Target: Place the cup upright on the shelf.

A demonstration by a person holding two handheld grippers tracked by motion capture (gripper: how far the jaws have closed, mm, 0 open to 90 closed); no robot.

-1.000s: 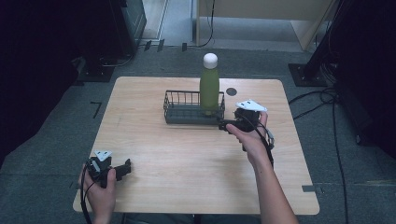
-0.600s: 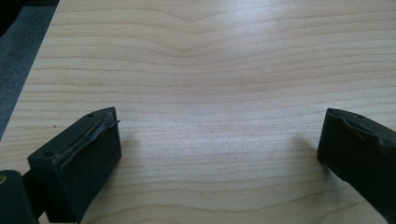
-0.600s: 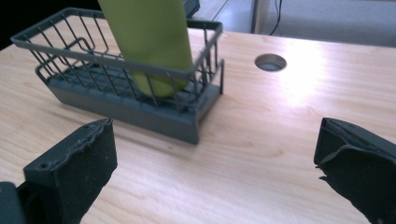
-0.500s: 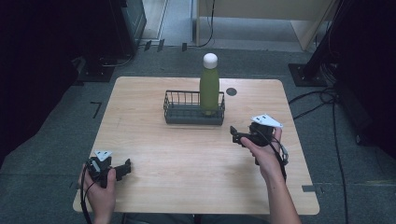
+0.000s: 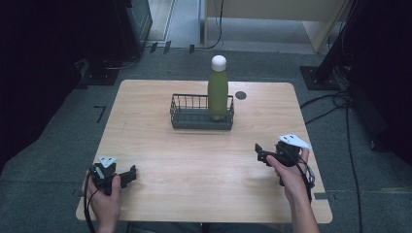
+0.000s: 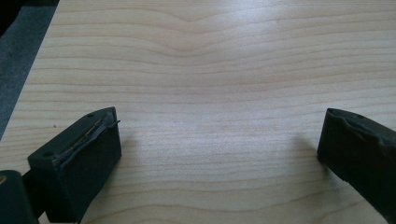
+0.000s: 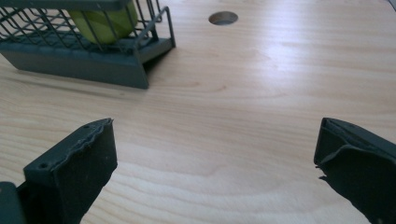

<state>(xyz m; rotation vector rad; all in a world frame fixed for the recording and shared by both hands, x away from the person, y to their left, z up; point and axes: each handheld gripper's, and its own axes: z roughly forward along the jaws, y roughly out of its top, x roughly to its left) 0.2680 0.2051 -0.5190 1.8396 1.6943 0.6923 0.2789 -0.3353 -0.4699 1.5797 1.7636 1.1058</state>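
Tall green metal bottle with white cap (image 5: 218, 87) stands upright in the right end of the dark wire basket (image 5: 187, 118), far-centre of the light wooden table (image 5: 204, 189). Right gripper (image 5: 261, 153) near right edge, well apart from it — jaws spread, empty. Left gripper (image 5: 127, 175) at near-left corner — jaws wide, empty.

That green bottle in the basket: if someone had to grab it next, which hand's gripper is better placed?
Probably the right. The right gripper lies nearer the green bottle at the wire basket's right end, open and pointing roughly toward it. The left gripper sits at the table's near left corner, farther away.
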